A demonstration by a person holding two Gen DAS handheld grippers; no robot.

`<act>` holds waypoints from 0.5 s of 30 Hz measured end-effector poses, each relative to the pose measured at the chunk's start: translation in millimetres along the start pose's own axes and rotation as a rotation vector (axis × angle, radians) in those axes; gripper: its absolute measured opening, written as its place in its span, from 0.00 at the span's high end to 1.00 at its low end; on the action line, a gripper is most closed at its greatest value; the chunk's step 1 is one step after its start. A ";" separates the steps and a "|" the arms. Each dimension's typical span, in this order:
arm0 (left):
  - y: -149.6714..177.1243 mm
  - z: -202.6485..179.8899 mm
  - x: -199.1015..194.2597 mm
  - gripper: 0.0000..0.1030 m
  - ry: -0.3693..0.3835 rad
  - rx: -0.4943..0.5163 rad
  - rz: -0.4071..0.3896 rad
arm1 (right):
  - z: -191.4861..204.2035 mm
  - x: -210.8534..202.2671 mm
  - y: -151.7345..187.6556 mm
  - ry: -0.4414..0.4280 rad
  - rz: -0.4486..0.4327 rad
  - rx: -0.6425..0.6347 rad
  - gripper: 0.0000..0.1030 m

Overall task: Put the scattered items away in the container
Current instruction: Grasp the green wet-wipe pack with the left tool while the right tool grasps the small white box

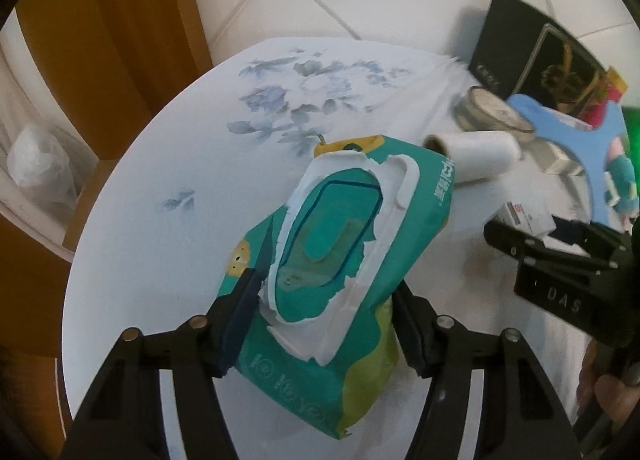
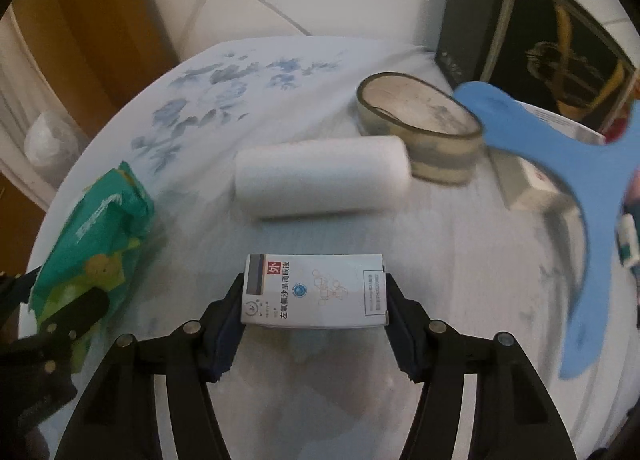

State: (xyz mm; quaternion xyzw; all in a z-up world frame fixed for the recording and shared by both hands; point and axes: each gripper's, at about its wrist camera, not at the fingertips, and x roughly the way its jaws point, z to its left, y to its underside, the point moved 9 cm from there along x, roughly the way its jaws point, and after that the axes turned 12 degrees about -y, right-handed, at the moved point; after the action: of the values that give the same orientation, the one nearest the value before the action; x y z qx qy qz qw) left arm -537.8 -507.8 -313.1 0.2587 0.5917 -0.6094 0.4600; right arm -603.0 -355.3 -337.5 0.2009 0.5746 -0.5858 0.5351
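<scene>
Carry step: left gripper [image 1: 320, 300] clamps wipes [image 1: 340, 260]; right gripper [image 2: 314, 300] clamps carton [image 2: 316, 292]. Next: release into basket [image 2: 600, 188], ahead-right.

Left tool [image 1: 324, 300] clamped on load; right tool [image 2: 314, 300] likewise.

Left wrist view: close above round table [image 1: 132, 220], angled down, facing wall. Right wrist view: close, lower, same heading, further right. Shared: wet-wipes pack [image 1: 340, 260] [image 2: 96, 244], white roll [image 1: 476, 156] [image 2: 320, 180], tape roll [image 1: 488, 110] [image 2: 420, 132].
</scene>
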 end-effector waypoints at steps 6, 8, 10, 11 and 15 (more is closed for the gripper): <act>14.9 -16.6 -52.7 0.39 0.039 0.017 -0.041 | 6.0 -57.5 23.4 0.003 -0.048 0.007 0.39; 20.8 -23.9 -70.4 0.39 0.054 0.022 -0.052 | 7.9 -83.4 32.4 0.003 -0.071 0.006 0.39; 27.5 -33.3 -89.6 0.39 0.066 0.029 -0.062 | 5.2 -106.3 40.8 0.007 -0.088 0.002 0.39; 31.4 -39.6 -99.8 0.39 0.072 0.034 -0.065 | 3.8 -117.8 45.0 0.009 -0.097 0.000 0.39; 43.6 -63.8 -133.2 0.39 0.088 0.033 -0.087 | -5.2 -165.5 63.2 0.019 -0.131 -0.011 0.39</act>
State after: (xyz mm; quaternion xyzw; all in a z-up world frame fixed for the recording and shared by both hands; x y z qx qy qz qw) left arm -455.7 -407.3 -230.2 0.2669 0.6119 -0.6263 0.4025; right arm -493.4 -270.4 -227.1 0.1655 0.5946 -0.6145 0.4913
